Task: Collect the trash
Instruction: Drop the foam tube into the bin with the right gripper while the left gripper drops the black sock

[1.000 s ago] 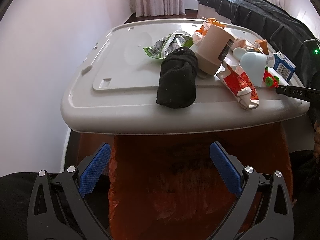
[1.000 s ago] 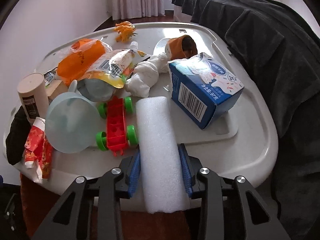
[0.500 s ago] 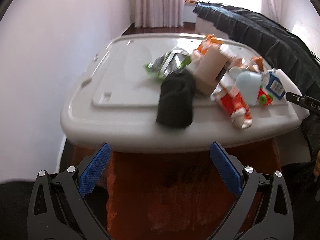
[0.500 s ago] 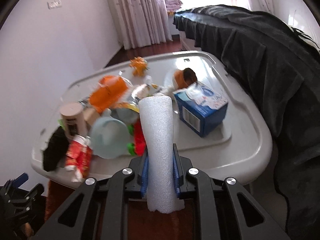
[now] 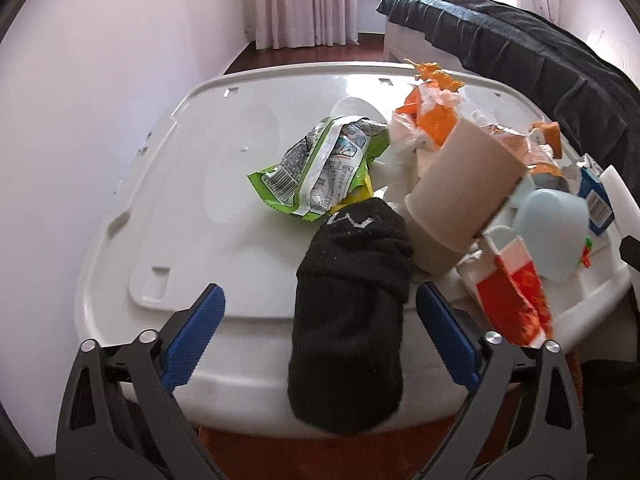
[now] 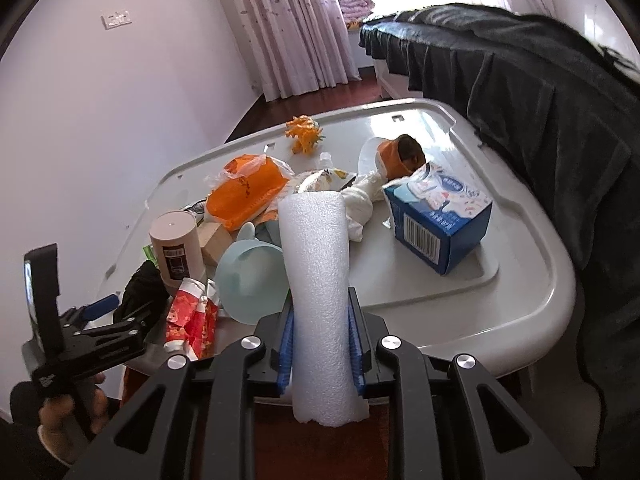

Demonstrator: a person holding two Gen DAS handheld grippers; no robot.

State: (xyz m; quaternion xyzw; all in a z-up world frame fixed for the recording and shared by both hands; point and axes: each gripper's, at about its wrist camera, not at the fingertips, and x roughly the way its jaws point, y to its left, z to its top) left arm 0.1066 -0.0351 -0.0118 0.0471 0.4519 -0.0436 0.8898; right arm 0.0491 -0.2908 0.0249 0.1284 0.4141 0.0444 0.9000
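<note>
A black sock [image 5: 348,320] lies over the front edge of the grey plastic lid [image 5: 200,200]. My left gripper [image 5: 320,290] straddles it with its jaws closing. The blue pads [image 5: 200,336] stand apart from the sock, so it is open. In the right wrist view a hand carries that gripper [image 6: 100,316] at the lower left beside the sock [image 6: 140,292]. My right gripper [image 6: 320,300] is shut on a white foam roll [image 6: 316,248] held upright above the lid's near edge. Its jaws are easing open a little while the pads still press the foam.
A green wrapper [image 5: 320,168], beige tube [image 5: 460,192], red-white packet [image 5: 512,292], pale blue cup [image 5: 556,232], blue carton [image 6: 440,224] and orange bag [image 6: 248,188] crowd the lid. A dark-covered bed [image 6: 540,100] borders the right, a wall the left. An orange-red bag [image 5: 240,450] hangs below.
My left gripper moved forward over the lid's edge, so the sock now lies between its narrowed jaws. My right gripper lifted the foam roll off the lid and tilted it up.
</note>
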